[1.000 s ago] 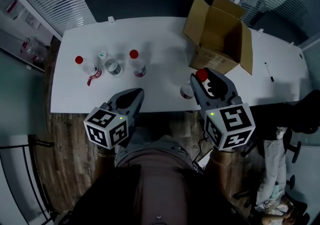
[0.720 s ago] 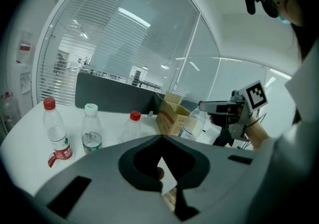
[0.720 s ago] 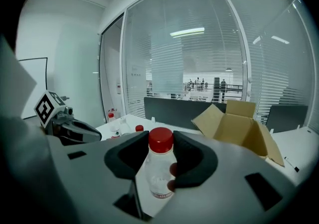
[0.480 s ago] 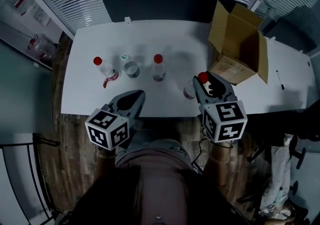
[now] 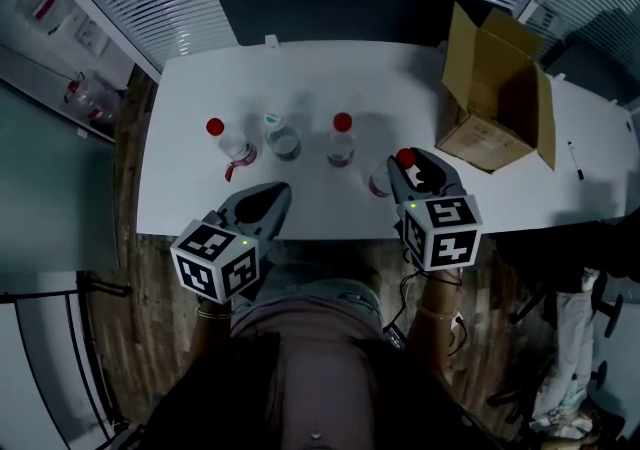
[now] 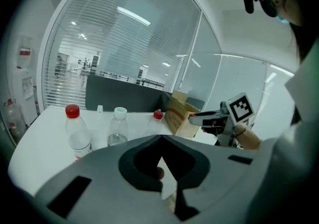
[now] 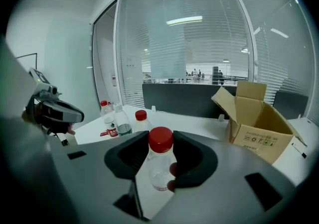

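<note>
The held bottle [image 7: 159, 168], clear with a red cap, stands upright between the fingers [image 7: 192, 158] of the right gripper [image 7: 160, 141], which pinch it just below the cap. In the head view the held bottle [image 5: 380, 181] lies over the front strip of the white worktop [image 5: 190, 208], close to the near edge. No view shows whether its base touches the surface.

The left gripper [image 6: 162, 138] has its fingers [image 6: 142, 166] pressed together at the tips with nothing between them. From above, the left gripper [image 5: 276, 195] hovers at the worktop's front edge, well apart from the right gripper [image 5: 410, 164].

Behind the grippers three bottles stand in a row: a labelled bottle [image 5: 230, 143] with a red cap, a white-capped bottle [image 5: 282, 138] and a plain red-capped bottle [image 5: 341, 138]. The last is the nearest to the held one but apart from it.

The right gripper view shows the cardboard box [image 7: 259, 123] side-on, flaps up and print on its side. The head view shows the cardboard box [image 5: 495, 88] at the far right corner, with a pen [image 5: 575, 160] beyond it. The left gripper view alone shows the right gripper [image 6: 212, 118] from the side.

Bare worktop lies between the row and the box. A dark partition [image 5: 330, 13] closes the back edge, and wooden floor [image 5: 150, 288] shows below the front edge.
</note>
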The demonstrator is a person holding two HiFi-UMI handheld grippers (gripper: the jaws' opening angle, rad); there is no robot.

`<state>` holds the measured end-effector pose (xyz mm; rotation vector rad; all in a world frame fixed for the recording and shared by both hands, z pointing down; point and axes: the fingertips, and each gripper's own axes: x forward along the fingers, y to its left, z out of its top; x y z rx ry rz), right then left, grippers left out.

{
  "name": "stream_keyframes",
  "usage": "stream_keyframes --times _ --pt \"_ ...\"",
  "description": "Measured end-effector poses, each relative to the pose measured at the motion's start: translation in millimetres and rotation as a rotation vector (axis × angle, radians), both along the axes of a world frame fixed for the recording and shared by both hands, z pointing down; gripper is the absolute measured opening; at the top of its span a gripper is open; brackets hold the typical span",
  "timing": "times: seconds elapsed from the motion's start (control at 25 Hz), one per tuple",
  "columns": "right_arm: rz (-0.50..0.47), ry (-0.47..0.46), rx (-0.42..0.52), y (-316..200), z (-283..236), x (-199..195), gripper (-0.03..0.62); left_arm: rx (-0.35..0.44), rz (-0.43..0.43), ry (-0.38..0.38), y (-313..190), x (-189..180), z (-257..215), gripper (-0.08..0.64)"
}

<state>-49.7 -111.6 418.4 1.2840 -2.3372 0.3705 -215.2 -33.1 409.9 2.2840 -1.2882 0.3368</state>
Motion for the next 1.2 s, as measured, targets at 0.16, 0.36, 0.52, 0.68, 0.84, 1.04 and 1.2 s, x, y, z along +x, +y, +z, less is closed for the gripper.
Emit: stream_keyframes --times 0.16,0.36,0.52,0.68,0.84,1.04,1.2 --pt "0.004 0.024 -0.017 -2 12 -6 0.166 -0.007 -0.001 -0.003 0 -8 4 0.006" --pt "0.005 0.045 -0.028 -7 20 -12 0.166 -0.013 -0.004 -0.003 -2 -16 7 0.006" --pt "0.005 0.047 -0.035 -8 28 -16 0.166 -0.016 0.002 -0.001 -5 -19 10 0.006" --pt "-0.001 0.041 -0.025 -9 29 -20 0.166 -0.015 0.017 0.001 -8 -21 11 0.006" --pt "0.016 0.022 -0.001 -9 28 -21 0.166 -0.012 0.039 0.005 -9 -22 11 0.006" --pt "0.050 0.012 0.003 -10 29 -18 0.167 -0.009 0.067 0.016 -9 -24 11 0.006" --pt "0.066 0.021 -0.009 -8 32 -18 0.167 -0.001 0.066 0.029 -8 -32 11 0.006"
